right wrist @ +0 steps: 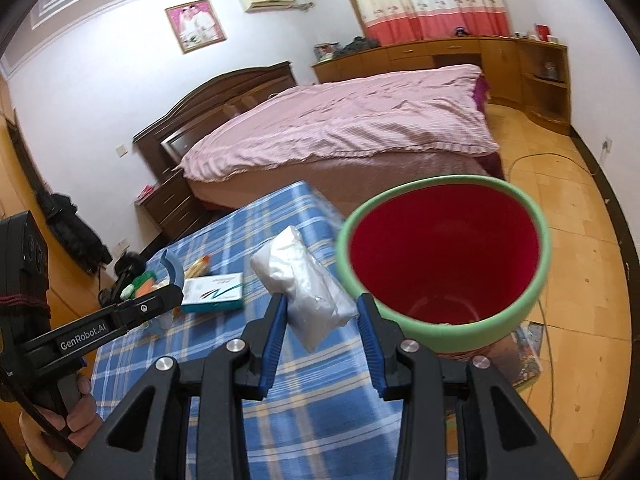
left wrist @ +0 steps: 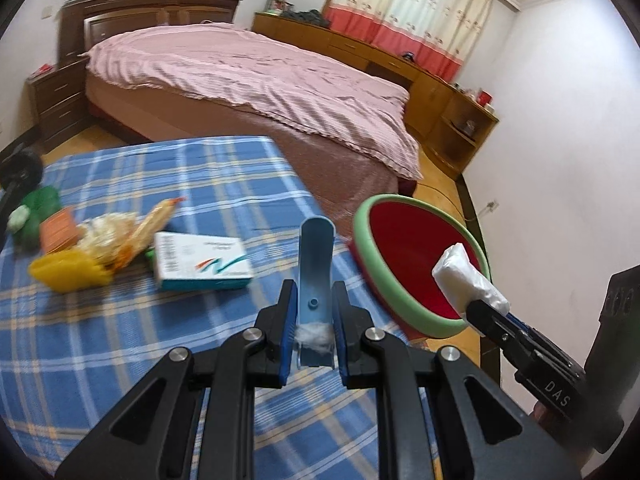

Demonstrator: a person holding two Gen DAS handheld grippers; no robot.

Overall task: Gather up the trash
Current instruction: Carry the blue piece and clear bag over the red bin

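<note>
We hold two pieces of trash at once. The white wrapped packet [right wrist: 308,280] sits clamped between the pads of our right gripper [right wrist: 322,322], sticking up and forward out of the jaws, just beside the green rim of the red bin [right wrist: 440,248] and not yet over its mouth. The blue plastic clip [left wrist: 316,264] is pinched upright in our left gripper [left wrist: 316,316], whose jaws stand nearly together on its narrow stem, with a tuft of white fluff caught low between the pads. The bin stands off the far right corner of the blue plaid table [left wrist: 120,360], its opening tipped toward us and, as far as we can see, still empty.

To drop cleanly, we judge it best to carry each piece well past the green rim before letting go, the packet first since it is nearer, and to open the jaws fully so the soft wrapper does not cling to a pad.

Both grippers point forward and downward across the table's right edge, side by side, the left one angled toward the bin. More trash waits near the left edge: a white and teal box [left wrist: 202,266], a yellow wrapper [left wrist: 68,270], crumpled clear plastic [left wrist: 106,238].
</note>
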